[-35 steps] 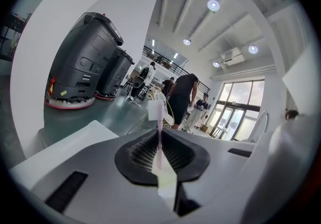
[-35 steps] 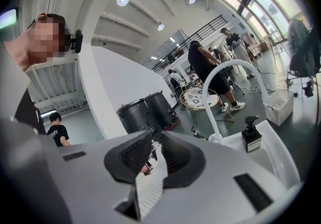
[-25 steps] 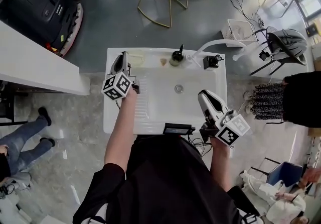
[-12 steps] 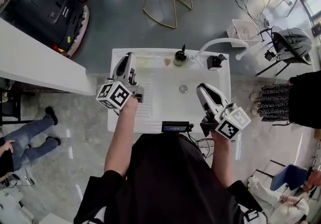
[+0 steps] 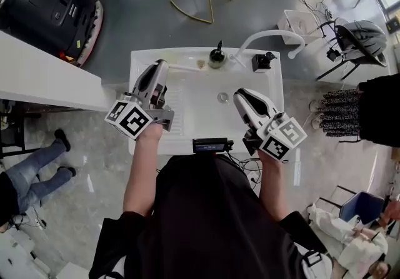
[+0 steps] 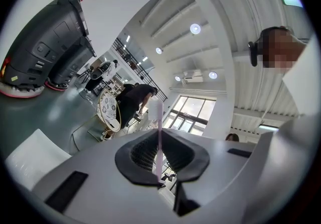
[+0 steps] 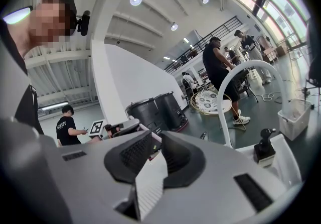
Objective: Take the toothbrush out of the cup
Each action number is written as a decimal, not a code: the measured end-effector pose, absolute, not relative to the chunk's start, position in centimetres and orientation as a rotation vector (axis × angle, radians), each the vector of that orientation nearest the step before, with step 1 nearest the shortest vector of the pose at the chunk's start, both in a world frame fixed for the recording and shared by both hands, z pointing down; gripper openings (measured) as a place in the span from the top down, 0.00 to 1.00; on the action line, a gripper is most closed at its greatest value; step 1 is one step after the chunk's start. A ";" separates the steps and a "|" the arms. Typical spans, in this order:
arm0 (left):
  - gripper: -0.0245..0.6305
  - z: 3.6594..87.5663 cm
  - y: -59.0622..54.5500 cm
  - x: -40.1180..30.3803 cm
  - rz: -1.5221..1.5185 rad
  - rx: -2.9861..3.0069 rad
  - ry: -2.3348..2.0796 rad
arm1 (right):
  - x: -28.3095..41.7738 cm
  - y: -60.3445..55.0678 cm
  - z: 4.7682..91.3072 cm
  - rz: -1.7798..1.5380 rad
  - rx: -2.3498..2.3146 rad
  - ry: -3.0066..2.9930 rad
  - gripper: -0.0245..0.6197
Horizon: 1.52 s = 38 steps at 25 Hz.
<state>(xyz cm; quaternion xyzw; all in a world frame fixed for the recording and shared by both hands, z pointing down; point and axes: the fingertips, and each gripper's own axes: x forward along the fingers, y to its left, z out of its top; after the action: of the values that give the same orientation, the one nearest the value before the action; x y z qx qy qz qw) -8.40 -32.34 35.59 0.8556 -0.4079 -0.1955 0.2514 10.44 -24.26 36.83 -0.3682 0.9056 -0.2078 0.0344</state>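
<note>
My left gripper (image 5: 160,70) hangs over the sink's left side, shut on a thin pink toothbrush (image 6: 159,137). The brush's white head (image 6: 157,107) stands up beyond the pads. In the head view the toothbrush (image 5: 184,67) pokes out from the tips toward the back rim. My right gripper (image 5: 240,95) is held over the basin's right half. A white ribbed piece (image 7: 149,188), seemingly the cup's wall, is pinched between its pads (image 7: 134,155). The rest of the cup is hidden under the gripper.
A white sink (image 5: 206,118) has a drain (image 5: 223,97), an arched white faucet (image 5: 270,38), a dark soap bottle (image 5: 217,57) and a black tap handle (image 5: 261,60) along the back. A black device (image 5: 212,145) sits at the front edge. Dark machines (image 5: 50,2) and a white counter (image 5: 37,77) stand left.
The left gripper has risen with the toothbrush and tipped up toward level; the brush now shows over the back rim. The right gripper has hardly moved.
</note>
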 end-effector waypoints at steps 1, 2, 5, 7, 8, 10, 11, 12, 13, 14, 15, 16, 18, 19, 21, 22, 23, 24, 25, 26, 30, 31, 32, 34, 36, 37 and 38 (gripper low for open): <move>0.93 35.3 -32.1 -8.1 -0.526 2.341 -1.090 | 10.3 -24.3 36.9 -0.629 -1.127 2.793 0.89; 0.93 35.1 -31.9 -7.7 -0.519 2.354 -1.070 | 10.1 -24.3 36.9 -0.621 -1.122 2.802 0.89; 0.93 34.5 -30.8 -6.5 -0.492 2.387 -1.010 | 9.7 -23.9 37.0 -0.617 -1.106 2.827 0.88; 0.93 34.2 -30.2 -5.8 -0.470 2.407 -0.975 | 9.5 -23.7 37.0 -0.615 -1.090 2.843 0.86; 0.93 34.0 -30.0 -5.4 -0.459 2.418 -0.959 | 9.4 -23.7 37.0 -0.612 -1.084 2.853 0.84; 0.93 33.7 -29.5 -4.8 -0.433 2.440 -0.930 | 9.1 -23.5 37.1 -0.600 -1.081 2.881 0.82; 0.93 33.6 -29.2 -4.5 -0.416 2.449 -0.917 | 8.9 -23.3 37.2 -0.593 -1.081 2.900 0.82; 0.93 33.6 -28.8 -4.1 -0.399 2.458 -0.905 | 8.7 -23.1 37.3 -0.583 -1.081 2.920 0.81; 0.93 33.5 -28.5 -3.8 -0.382 2.468 -0.893 | 8.4 -22.9 37.4 -0.569 -1.080 2.942 0.81; 0.93 33.4 -28.2 -3.5 -0.366 2.478 -0.880 | 8.1 -22.8 37.4 -0.551 -1.079 2.963 0.80; 0.93 33.3 -28.0 -3.2 -0.352 2.490 -0.868 | 7.9 -22.6 37.4 -0.531 -1.078 2.983 0.79; 0.93 33.2 -27.8 -3.0 -0.337 2.503 -0.858 | 7.7 -22.5 37.5 -0.511 -1.077 3.000 0.79; 0.93 33.2 -27.3 -2.4 -0.306 2.528 -0.837 | 7.3 -22.4 37.7 -0.477 -1.082 3.030 0.79; 0.93 33.1 -27.1 -2.1 -0.293 2.538 -0.825 | 7.2 -22.3 37.9 -0.463 -1.090 3.045 0.79; 0.93 32.9 -26.7 -1.5 -0.271 2.554 -0.796 | 7.1 -22.2 38.6 -0.433 -1.113 3.086 0.78; 0.93 32.8 -26.4 -1.3 -0.260 2.561 -0.779 | 7.0 -22.1 38.8 -0.416 -1.123 3.108 0.78; 0.93 32.7 -26.2 -1.0 -0.249 2.570 -0.761 | 6.8 -22.1 39.1 -0.399 -1.131 3.129 0.78; 0.93 32.6 -25.9 -0.7 -0.237 2.578 -0.743 | 6.7 -22.0 39.3 -0.382 -1.139 3.149 0.78; 0.93 32.5 -25.6 -0.5 -0.224 2.585 -0.726 | 6.6 -21.9 39.5 -0.365 -1.145 3.168 0.78; 0.93 32.5 -25.4 -0.2 -0.212 2.591 -0.708 | 6.5 -21.8 39.8 -0.348 -1.150 3.186 0.78; 0.93 32.5 -24.6 0.6 -0.169 2.612 -0.644 | 5.8 -21.4 40.4 -0.297 -1.141 3.247 0.78; 0.93 32.5 -24.4 0.8 -0.160 2.618 -0.631 | 5.7 -21.3 40.4 -0.291 -1.132 3.256 0.78; 0.93 32.4 -24.2 1.0 -0.151 2.625 -0.620 | 5.5 -21.2 40.4 -0.285 -1.123 3.263 0.78; 0.93 32.4 -24.0 1.5 -0.133 2.638 -0.599 | 5.3 -21.2 40.5 -0.271 -1.113 3.271 0.78; 0.93 32.3 -23.7 1.8 -0.120 2.649 -0.581 | 5.0 -21.1 40.5 -0.255 -1.105 3.278 0.78; 0.93 32.2 -23.6 1.9 -0.116 2.652 -0.573 | 4.9 -21.1 40.5 -0.249 -1.102 3.282 0.78; 0.93 32.2 -23.6 2.0 -0.112 2.655 -0.567 | 4.9 -21.1 40.5 -0.244 -1.100 3.286 0.78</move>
<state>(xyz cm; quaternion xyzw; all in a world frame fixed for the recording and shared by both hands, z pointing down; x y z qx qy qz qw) 2.02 -23.56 32.22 0.9552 -0.2041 -0.0403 0.2106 4.85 -21.11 40.54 -0.3122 0.9329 -0.0694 -0.1654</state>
